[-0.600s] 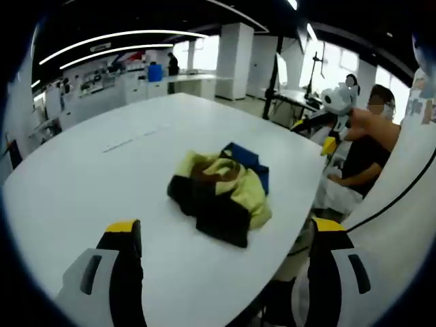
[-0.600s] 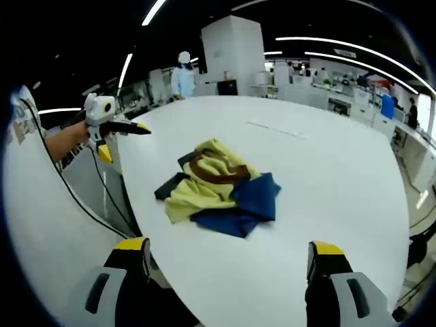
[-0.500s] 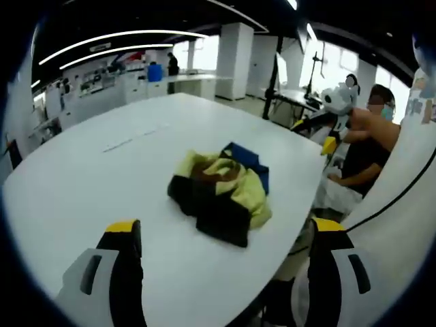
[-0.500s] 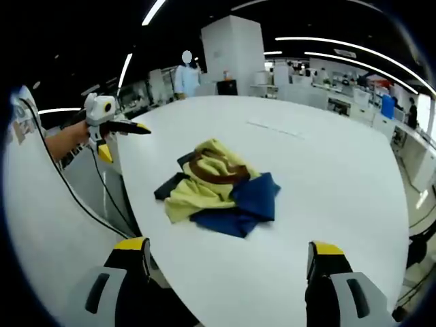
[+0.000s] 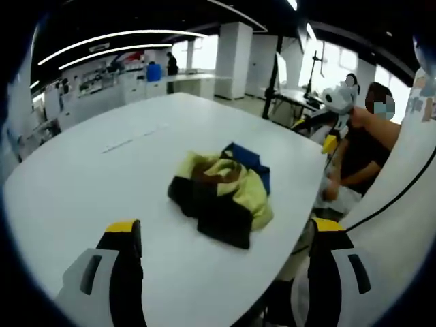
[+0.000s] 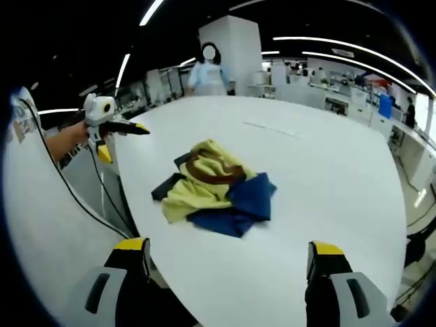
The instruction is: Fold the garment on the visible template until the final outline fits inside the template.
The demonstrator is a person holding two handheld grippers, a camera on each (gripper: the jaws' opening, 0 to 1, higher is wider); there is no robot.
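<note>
Garment (image 5: 221, 197) (image 6: 215, 189), crumpled in a heap of yellow, blue, black and brown, lying on a white table (image 5: 102, 177) (image 6: 327, 177) near its curved edge. Left gripper (image 5: 225, 235) held back from the heap, yellow-tipped jaws wide apart, gripping nothing; seen too in the right gripper view (image 6: 112, 129), raised beyond the table edge. Right gripper (image 6: 228, 255) likewise spread wide and empty, well short of the cloth, visible in the left gripper view (image 5: 327, 126) off the table's far side. Person (image 5: 364, 150) seated beside the table.
</note>
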